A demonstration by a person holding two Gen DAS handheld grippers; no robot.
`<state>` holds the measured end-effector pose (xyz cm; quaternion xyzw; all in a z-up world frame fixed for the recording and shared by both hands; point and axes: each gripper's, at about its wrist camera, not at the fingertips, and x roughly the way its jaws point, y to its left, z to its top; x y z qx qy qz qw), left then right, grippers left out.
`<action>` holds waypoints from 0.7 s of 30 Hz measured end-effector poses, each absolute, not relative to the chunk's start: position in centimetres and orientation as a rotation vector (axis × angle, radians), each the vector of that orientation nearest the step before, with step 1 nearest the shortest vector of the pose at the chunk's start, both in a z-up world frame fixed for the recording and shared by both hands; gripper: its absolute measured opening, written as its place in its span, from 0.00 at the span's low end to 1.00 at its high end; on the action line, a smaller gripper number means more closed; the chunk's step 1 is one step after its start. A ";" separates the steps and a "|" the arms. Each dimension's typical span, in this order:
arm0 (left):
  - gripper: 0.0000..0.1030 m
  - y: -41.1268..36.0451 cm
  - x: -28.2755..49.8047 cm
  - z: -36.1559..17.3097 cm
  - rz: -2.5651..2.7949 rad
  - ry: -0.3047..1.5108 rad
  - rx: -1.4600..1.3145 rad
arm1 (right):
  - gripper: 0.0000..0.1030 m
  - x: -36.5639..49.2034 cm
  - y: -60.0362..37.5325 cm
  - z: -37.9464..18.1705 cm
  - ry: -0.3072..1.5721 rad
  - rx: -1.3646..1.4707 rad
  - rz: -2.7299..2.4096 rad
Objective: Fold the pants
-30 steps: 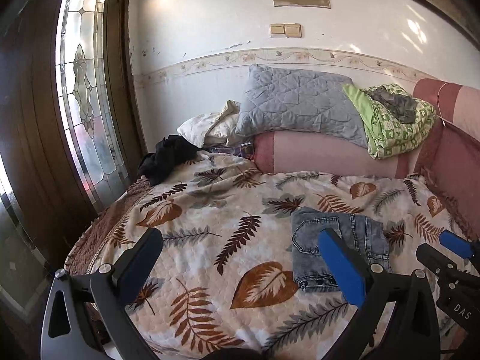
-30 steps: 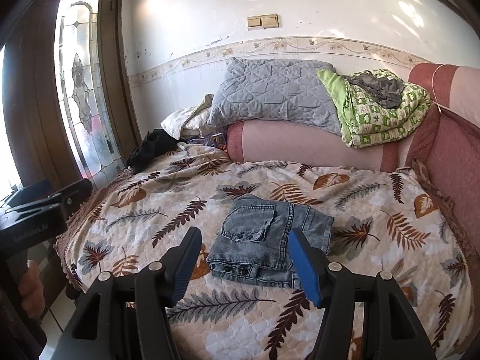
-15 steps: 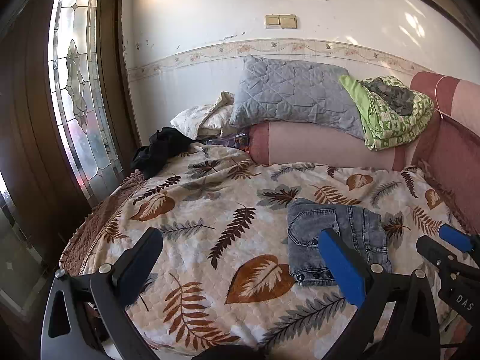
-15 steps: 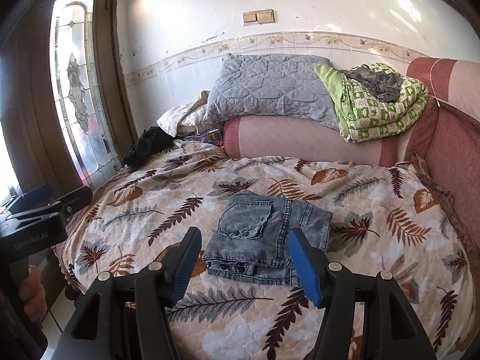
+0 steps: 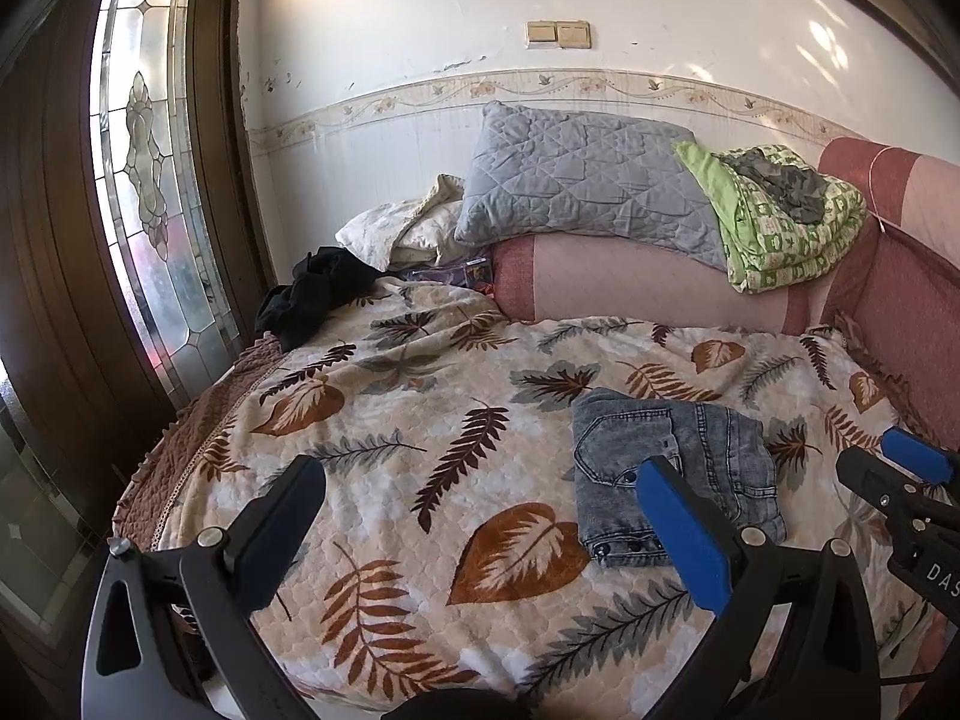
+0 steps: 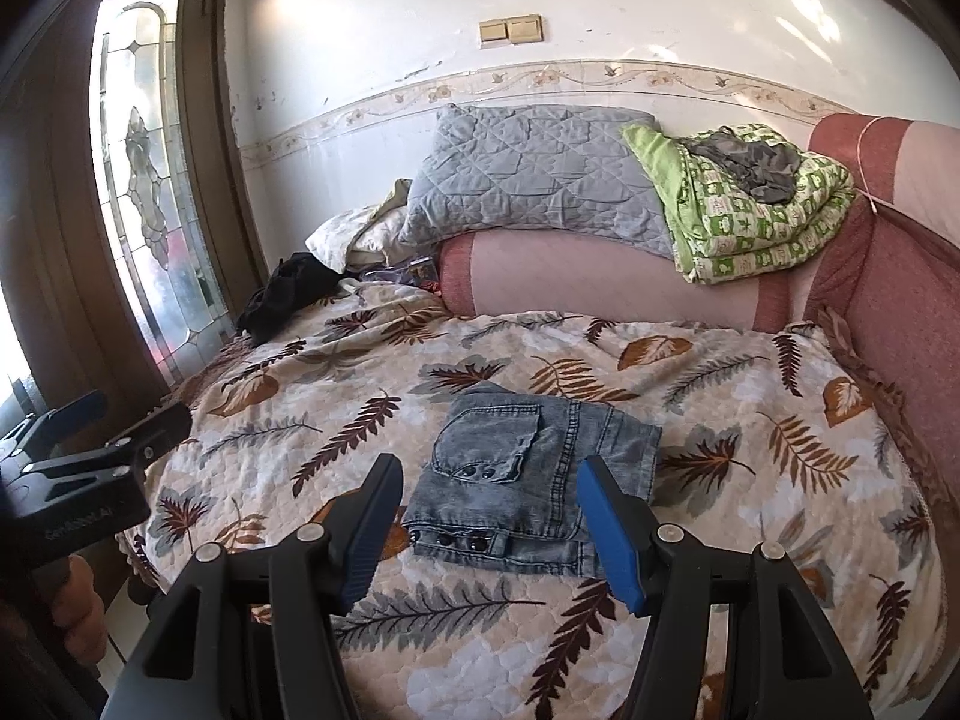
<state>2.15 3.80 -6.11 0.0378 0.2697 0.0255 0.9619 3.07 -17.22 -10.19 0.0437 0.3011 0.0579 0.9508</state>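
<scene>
Pale blue-grey denim pants (image 6: pixel 531 474) lie folded into a compact rectangle on the cream quilted bedspread printed with brown and grey leaves (image 6: pixel 750 420), roughly mid-bed, pocket flap and snap buttons facing up. The fold looks finished or nearly so — a judgement from the neat stack, not certain.

Risks from here:
- Another pinch at the near waistband edge could drag the top layer and skew the stack, since the layers sit loose on a soft quilt.
- The quilt is puffy; a low approach could catch bedspread along with denim and lift both.
- The far right corner of the stack looks slightly fanned out in the right wrist view — pressing or sliding there may open it further.
- If the task is done, any extra contact just undoes it.

Right gripper (image 6: pixel 486 525): jaws stand moderately apart, blue pads either side of the near edge of the pants as framed, but held above and short of them — nothing between the pads, nothing touched.

Left gripper (image 5: pixel 480 528): jaws wide apart, empty, over bare bedspread to the left of the pants; its right pad overlaps the denim only in the line of sight.

A grey quilted pillow (image 5: pixel 588 180) and a green patterned folded blanket (image 5: pixel 786 222) sit on the pink bolster (image 5: pixel 630 288) at the back, well apart from the work. A black crumpled garment (image 5: pixel 312 300) lies at the far left edge of the bed.
</scene>
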 end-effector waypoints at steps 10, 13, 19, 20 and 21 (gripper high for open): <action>1.00 4.4 2.3 -6.5 0.055 0.549 0.067 | 0.62 3.7 -15.7 -10.8 0.632 0.070 0.143; 1.00 4.6 2.6 -6.7 0.053 0.556 0.063 | 0.62 4.0 -15.4 -11.0 0.638 0.064 0.149; 1.00 4.8 2.8 -6.9 0.048 0.558 0.059 | 0.62 4.5 -14.8 -11.3 0.650 0.058 0.149; 1.00 4.8 2.9 -6.9 0.047 0.559 0.058 | 0.62 4.6 -14.7 -11.4 0.652 0.054 0.149; 1.00 4.9 3.1 -7.0 0.045 0.561 0.057 | 0.62 4.6 -14.6 -11.4 0.653 0.052 0.149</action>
